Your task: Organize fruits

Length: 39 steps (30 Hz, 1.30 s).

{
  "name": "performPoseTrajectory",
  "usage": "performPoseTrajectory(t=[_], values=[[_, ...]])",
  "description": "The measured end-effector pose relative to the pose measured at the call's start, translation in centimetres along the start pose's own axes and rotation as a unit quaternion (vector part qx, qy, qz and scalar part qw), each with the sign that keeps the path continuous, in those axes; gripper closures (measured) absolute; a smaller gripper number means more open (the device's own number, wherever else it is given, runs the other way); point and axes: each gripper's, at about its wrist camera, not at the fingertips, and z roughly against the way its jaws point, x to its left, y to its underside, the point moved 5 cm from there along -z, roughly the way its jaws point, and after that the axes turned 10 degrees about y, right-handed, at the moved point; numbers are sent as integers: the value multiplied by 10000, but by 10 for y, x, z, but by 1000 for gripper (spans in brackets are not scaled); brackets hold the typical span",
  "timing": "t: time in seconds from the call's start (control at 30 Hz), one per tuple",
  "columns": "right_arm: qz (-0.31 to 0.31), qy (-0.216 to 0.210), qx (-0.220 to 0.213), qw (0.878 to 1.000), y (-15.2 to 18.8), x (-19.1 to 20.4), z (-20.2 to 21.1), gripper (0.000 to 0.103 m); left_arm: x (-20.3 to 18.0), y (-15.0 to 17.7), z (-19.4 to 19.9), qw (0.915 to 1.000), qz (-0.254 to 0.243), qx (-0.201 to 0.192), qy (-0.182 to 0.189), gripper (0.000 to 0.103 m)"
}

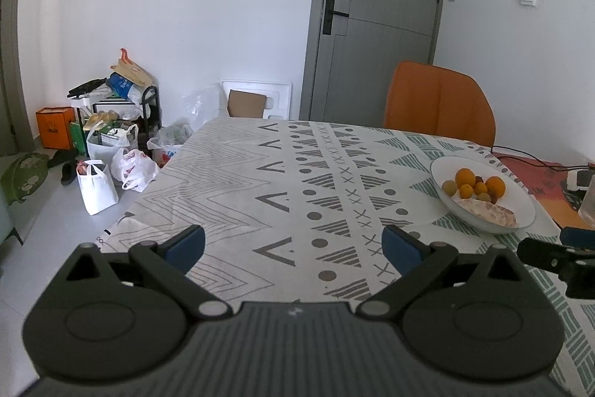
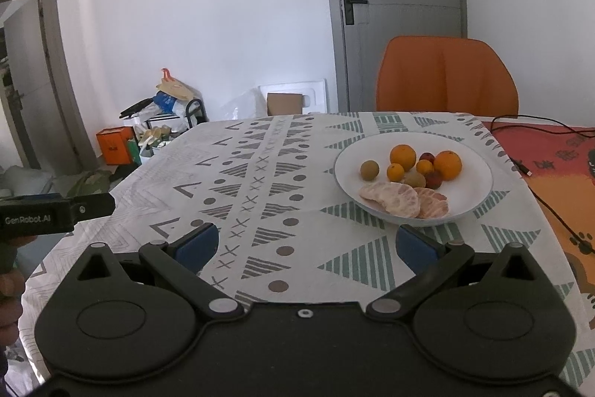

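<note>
All the fruit in view is gathered in one shallow white bowl, which stands on the patterned cloth toward the right side of the bench, short of the far edge where an orange chair is drawn up. Inside the bowl two large oranges are set at the back, with smaller orange fruits, two brownish-green round fruits and two dark red ones clustered between and before them. Peeled citrus segments are laid along the near rim, apart from the whole fruit, probably so that the soft pieces are not crushed. No loose fruit is seen on the cloth.

The right gripper is held low over the near edge of the bench, its jaws spread wide with nothing between them; it is aimed just left of the bowl, so the bowl's near rim lies close beyond the right-hand finger. The left gripper is held likewise, jaws parted and empty, over the bare middle of the cloth with the bowl well off to its right.

Such a scene would fit fruit already collected into the bowl, or a bowl from which fruit is to be sorted elsewhere; which of the two cannot be settled.
</note>
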Motion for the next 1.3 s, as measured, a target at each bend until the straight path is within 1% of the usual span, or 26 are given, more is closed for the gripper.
performPoseTrajectory(t=[0.77, 0.97, 1.07, 1.13, 1.3], values=[[3, -7, -6, 10000, 2, 1, -2, 0, -1, 1, 1, 10000, -25, 36, 5, 3], [-24, 34, 30, 10000, 4, -1, -4, 0, 0, 3, 2, 9999, -21, 97, 13, 3], [-40, 38, 37, 10000, 4, -2, -4, 0, -1, 2, 4, 10000, -95, 24, 12, 3], [-42, 34, 44, 10000, 4, -2, -5, 0, -3, 1, 5, 9998, -166, -17, 48, 3], [-53, 36, 74, 10000, 5, -3, -8, 0, -3, 2, 5, 9998, -145, 39, 117, 3]])
